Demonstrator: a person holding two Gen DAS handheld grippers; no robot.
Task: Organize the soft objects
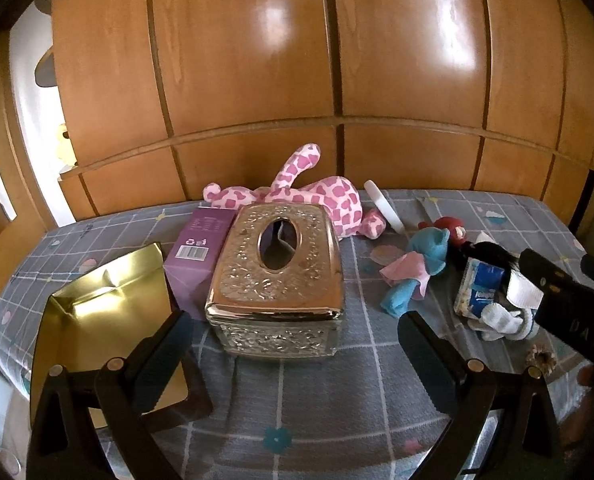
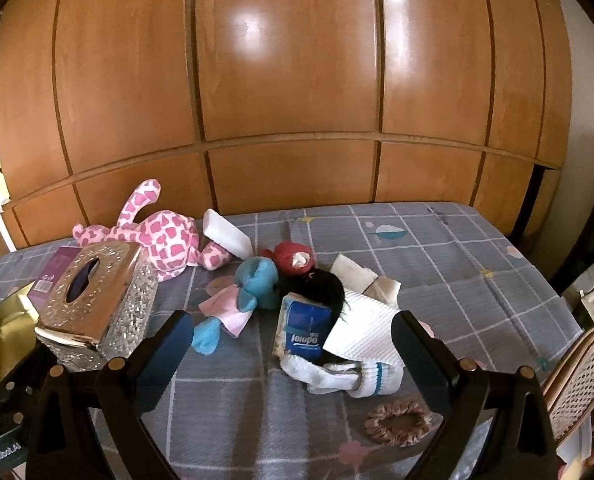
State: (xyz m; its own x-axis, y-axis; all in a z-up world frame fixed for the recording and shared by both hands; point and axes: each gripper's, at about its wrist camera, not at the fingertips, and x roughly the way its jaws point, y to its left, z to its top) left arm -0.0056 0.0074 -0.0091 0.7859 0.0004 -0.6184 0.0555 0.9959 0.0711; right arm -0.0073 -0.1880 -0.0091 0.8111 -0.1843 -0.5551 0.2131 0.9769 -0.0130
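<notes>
Scrunchie [image 2: 398, 423], sock [image 2: 353, 376], tissue box [image 1: 277, 276] nearby.

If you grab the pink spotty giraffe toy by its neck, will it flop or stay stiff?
The pink giraffe is plush, so its body and legs would probably droop. It lies slumped on the bed, which hints at soft stuffing. It probably weighs little and won't roll or slip.
</notes>
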